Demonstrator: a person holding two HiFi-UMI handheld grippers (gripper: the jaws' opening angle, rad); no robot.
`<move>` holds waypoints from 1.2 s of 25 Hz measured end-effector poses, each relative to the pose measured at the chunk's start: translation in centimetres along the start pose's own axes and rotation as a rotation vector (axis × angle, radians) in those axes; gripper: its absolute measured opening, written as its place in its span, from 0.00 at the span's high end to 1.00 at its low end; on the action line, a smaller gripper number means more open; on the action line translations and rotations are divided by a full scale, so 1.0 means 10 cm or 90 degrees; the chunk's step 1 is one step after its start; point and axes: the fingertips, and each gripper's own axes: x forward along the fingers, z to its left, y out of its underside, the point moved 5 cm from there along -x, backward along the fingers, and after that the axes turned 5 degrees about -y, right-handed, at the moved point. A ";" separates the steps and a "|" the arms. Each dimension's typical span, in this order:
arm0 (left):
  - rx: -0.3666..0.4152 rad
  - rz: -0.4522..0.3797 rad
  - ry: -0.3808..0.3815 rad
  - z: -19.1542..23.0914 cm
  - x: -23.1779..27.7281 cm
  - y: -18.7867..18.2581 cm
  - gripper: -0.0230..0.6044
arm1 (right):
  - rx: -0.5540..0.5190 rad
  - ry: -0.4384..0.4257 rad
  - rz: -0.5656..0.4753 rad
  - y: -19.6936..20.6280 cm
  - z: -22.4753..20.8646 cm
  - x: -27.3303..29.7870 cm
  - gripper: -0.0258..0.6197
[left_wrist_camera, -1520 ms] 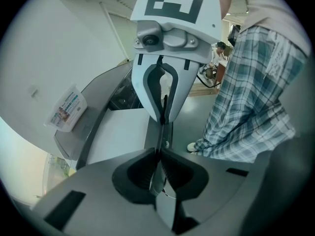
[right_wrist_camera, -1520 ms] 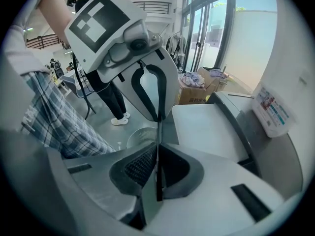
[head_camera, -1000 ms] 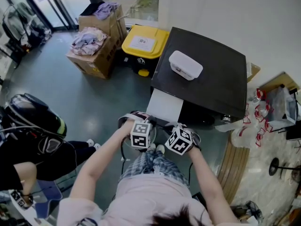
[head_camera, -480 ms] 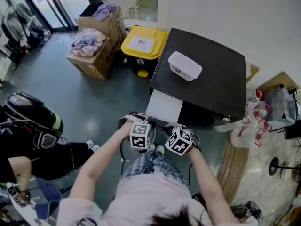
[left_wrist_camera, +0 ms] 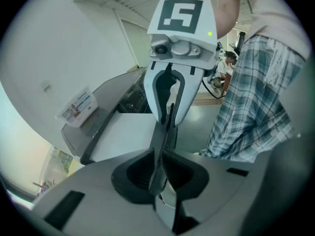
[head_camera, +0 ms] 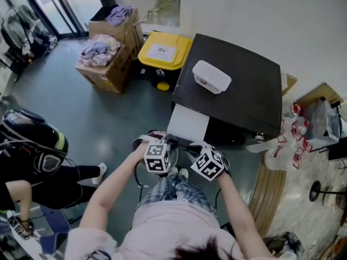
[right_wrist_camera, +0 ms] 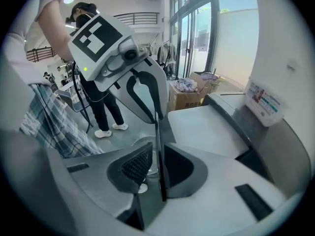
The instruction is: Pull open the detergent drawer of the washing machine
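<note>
Grey-green floor (head_camera: pixel 108 118) fills the left of the head view, with a cardboard box (head_camera: pixel 103 64) of clothes and a yellow-lidded bin (head_camera: pixel 162 50) at upper centre. Right of them stands the dark-topped washer (head_camera: pixel 233 85), with a white tub (head_camera: pixel 212 76) lying on it. The drawer (head_camera: pixel 188 122), a white panel, juts from the washer's near left edge toward the frame's centre. Just below it the left gripper (head_camera: pixel 165 141) and right gripper (head_camera: pixel 191 147) sit side by side, tips close together. Whether either touches the drawer cannot be told. A second person (head_camera: pixel 32 161) in dark clothes is at the left edge.

Left gripper view: its own jaws lie together with only a thin seam between them and nothing in it. Beyond their tips the right gripper (left_wrist_camera: pixel 172 92) faces them, its marker cube (left_wrist_camera: pixel 182 14) at top centre. The drawer (left_wrist_camera: pixel 128 136) lies at centre left, with the washer top and tub further left. Plaid shorts (left_wrist_camera: pixel 251 102) fill the right.

Right gripper view: its jaws stand a narrow slit apart, having just been opening. Floor shows through the gap and nothing is held. The left gripper (right_wrist_camera: pixel 147 97) fills the upper left and the drawer (right_wrist_camera: pixel 206 124) lies right of centre. Tall windows (right_wrist_camera: pixel 206 28) are at the top.
</note>
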 end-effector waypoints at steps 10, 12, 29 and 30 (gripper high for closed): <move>-0.232 -0.187 -0.124 0.66 -0.59 -0.22 0.87 | 0.102 0.133 -0.175 -0.03 -0.35 -0.69 0.90; -0.289 -0.235 -0.169 0.87 -0.74 -0.28 0.88 | 0.123 0.175 -0.224 -0.02 -0.46 -0.92 0.92; -0.485 -0.469 -0.433 1.65 -1.57 -0.44 0.91 | 0.268 0.533 -0.517 0.54 -0.85 -2.76 0.93; -0.485 -0.469 -0.437 1.64 -1.57 -0.45 0.92 | 0.272 0.548 -0.527 0.57 -0.84 -2.81 0.93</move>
